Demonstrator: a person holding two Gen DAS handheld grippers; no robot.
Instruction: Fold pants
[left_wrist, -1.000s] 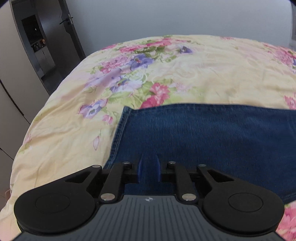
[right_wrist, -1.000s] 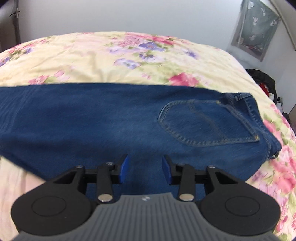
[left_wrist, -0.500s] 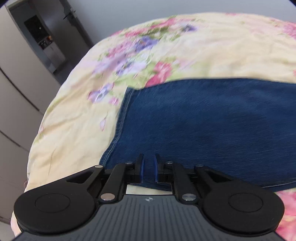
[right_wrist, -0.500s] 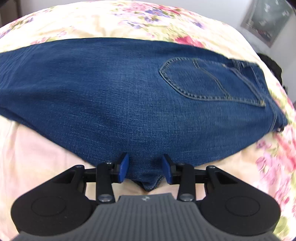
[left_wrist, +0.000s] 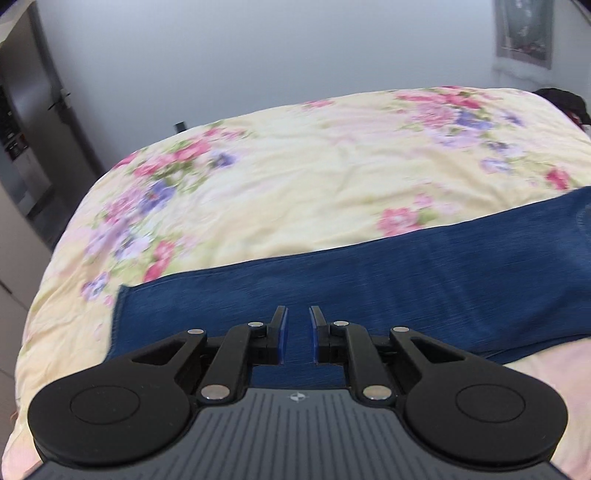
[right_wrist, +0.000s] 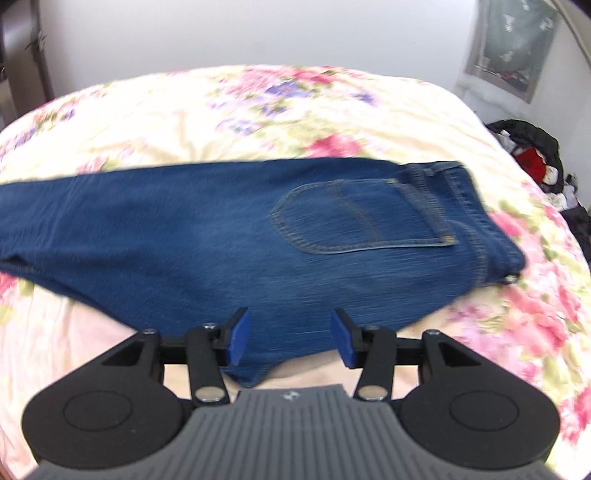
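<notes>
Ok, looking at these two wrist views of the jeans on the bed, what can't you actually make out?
- Left wrist view: whether the left gripper pinches the jeans; its body covers the cloth's near edge.
- Left wrist view: waistband end, cut off by the right edge.
- Right wrist view: leg hems, cut off by the left edge.
- Right wrist view: pocket stitching, motion-blurred.
- Right wrist view: dark pile beside the bed, too small to identify.

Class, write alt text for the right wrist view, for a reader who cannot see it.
Blue jeans lie folded lengthwise across a floral bedspread, back pocket up and waistband to the right. In the foreground, the right hand-held gripper has its blue pads apart over the jeans' near edge, having just been opening, and is not pinching the denim. Dark clothes lie beyond the bed's right edge.
</notes>
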